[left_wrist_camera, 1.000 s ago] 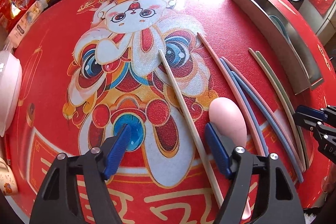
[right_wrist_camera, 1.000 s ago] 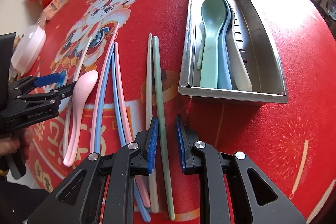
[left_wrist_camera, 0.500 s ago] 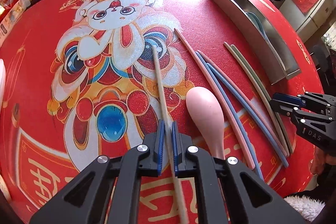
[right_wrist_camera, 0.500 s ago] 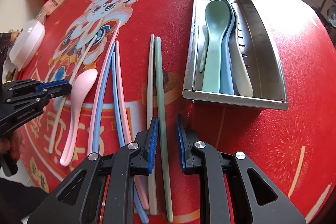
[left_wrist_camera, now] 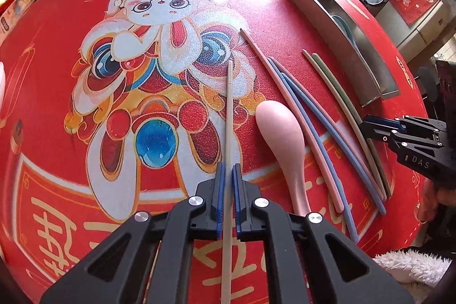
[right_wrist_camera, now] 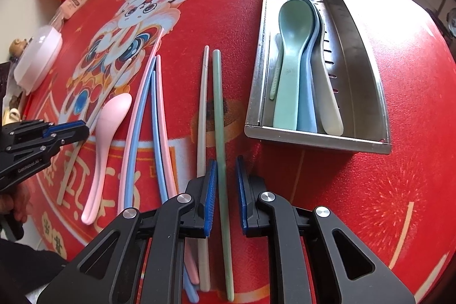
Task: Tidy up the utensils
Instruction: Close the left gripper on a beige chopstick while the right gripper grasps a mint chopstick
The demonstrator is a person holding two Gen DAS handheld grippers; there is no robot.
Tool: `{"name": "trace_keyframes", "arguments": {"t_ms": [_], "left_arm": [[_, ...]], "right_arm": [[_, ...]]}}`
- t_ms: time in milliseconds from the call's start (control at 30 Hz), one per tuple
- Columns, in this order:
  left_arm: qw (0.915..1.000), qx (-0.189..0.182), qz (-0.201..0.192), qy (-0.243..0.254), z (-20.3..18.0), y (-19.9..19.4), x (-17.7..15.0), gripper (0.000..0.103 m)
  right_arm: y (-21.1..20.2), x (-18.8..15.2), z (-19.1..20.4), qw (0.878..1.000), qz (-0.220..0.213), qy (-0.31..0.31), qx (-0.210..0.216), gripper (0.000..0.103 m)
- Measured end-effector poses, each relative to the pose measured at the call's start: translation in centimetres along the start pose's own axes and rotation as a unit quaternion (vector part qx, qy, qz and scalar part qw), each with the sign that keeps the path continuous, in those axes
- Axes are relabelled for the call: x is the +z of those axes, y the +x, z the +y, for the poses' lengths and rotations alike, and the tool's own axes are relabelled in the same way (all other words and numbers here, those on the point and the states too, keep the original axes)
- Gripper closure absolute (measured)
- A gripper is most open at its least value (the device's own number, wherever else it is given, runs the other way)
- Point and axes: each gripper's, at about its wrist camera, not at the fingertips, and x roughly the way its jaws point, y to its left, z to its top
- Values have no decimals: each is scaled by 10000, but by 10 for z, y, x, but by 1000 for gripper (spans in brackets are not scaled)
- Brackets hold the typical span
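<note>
Spoons are lying stacked in the steel tray. My left gripper is now pinching the beige chopstick, having closed since a second ago; my right gripper is straddling the green chopstick, slightly open.

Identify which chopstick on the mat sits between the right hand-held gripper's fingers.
The green chopstick, rightmost of all; it runs between the right hand-held gripper fingers, untouched. The pale chopstick beside it lies outside them.

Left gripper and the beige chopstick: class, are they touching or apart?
Touching. The left wrist view shows the left gripper closed on the beige chopstick, both blue pads pressed against its sides.
</note>
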Motion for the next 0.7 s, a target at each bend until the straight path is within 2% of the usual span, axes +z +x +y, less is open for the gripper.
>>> {"name": "trace_keyframes", "arguments": {"t_ms": [100, 333, 533, 700], "left_arm": [[10000, -43, -8, -28, 4, -2, -2, 96], [9999, -90, -30, -65, 8, -4, -3, 96], [9977, -456, 129, -486, 24, -5, 1, 97], [9970, -493, 56, -589, 28, -14, -2, 97]], "right_arm": [[0, 1, -5, 9999, 39, 58, 87, 96], [0, 0, 0, 9999, 86, -61, 64, 97], [-1, -2, 3, 9997, 145, -34, 211, 97], [-12, -3, 7, 9994, -6, -72, 327, 97]]}}
